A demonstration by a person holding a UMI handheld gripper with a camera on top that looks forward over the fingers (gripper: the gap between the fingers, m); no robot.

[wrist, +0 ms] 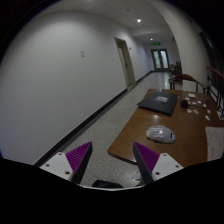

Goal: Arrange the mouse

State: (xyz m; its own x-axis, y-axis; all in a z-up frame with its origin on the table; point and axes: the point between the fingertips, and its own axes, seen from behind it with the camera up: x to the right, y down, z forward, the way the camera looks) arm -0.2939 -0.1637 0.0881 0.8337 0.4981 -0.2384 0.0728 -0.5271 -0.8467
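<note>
A grey computer mouse (160, 133) lies on a brown wooden table (135, 140), near its front end. A black mouse mat (163, 101) lies farther back on the same table. My gripper (112, 162) is open and empty, with its purple pads (76, 157) wide apart. It hangs over the speckled floor, beside the table's near corner. The mouse is ahead of the right finger and a little to its right, well beyond the fingertips.
Small items (191, 100) and white papers (214, 136) lie on the table's far and right parts. A long corridor with a white wall (60, 80) and doors (160, 58) runs ahead. A dark object (106, 185) sits on the floor below the fingers.
</note>
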